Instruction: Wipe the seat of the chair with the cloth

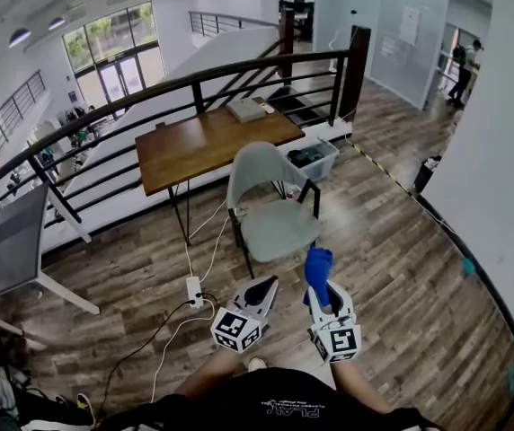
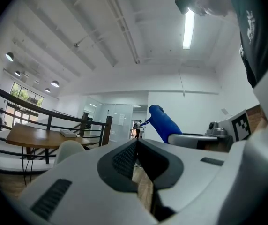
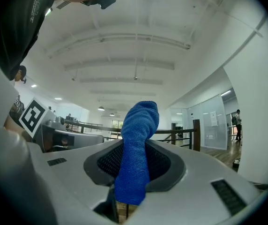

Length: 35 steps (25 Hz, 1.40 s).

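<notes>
A grey chair [image 1: 270,206] stands on the wood floor by a wooden table, its seat [image 1: 279,229] bare and facing me. My right gripper [image 1: 320,292] is shut on a blue cloth [image 1: 317,273] that sticks up from its jaws [image 3: 136,149], just short of the seat's front edge. My left gripper [image 1: 259,293] is beside it to the left, shut with nothing between its jaws. In the left gripper view the cloth [image 2: 164,124] shows to the right and the chair back [image 2: 68,149] low on the left.
A wooden table [image 1: 212,142] with a laptop stands behind the chair, against a dark railing [image 1: 239,74]. A power strip [image 1: 194,290] and white cables lie on the floor left of the chair. A grey bin [image 1: 315,158] sits right of the table. A white desk [image 1: 10,241] stands far left.
</notes>
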Available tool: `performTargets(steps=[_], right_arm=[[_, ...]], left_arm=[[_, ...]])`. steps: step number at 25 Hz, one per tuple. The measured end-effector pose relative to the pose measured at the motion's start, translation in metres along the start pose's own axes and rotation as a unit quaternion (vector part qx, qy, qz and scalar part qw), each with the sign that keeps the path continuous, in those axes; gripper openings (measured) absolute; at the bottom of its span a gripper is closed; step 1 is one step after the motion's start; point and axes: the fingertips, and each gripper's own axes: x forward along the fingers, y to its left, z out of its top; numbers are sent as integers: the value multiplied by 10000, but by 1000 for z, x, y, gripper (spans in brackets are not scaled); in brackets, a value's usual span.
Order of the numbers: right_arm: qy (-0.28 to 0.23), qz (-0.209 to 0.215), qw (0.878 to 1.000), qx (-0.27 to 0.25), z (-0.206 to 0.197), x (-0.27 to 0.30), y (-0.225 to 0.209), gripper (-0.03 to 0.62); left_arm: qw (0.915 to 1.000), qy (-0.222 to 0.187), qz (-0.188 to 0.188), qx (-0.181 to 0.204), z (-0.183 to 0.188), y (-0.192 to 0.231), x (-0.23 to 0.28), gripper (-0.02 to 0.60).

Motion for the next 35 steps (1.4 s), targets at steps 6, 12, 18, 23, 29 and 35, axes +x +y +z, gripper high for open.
performTargets(steps=[6,12,18,23,29,35], right_arm=[[122,21,9999,85,-5,24,11,109],[345,149,9991,217,-12,41,3,109],[351,321,9988,153,-7,73,-43,109],[164,593,9978,237,-14,100,-79,107],[248,874,9952,363,-20,126,-111,109],[169,1161,9917,531,-30,144,-138,108]], left_arm=[[10000,-51,50,57,5,26,-4,6],[9998,36,184,-49,-1,39,5,6],[9993,122,343,-3,0,49,49,6],[9975,177,671,149,4,66,87,6],[9939,250,1034,304,6,77,126,6],[9905,179,1366,35,6,91,149,6]])
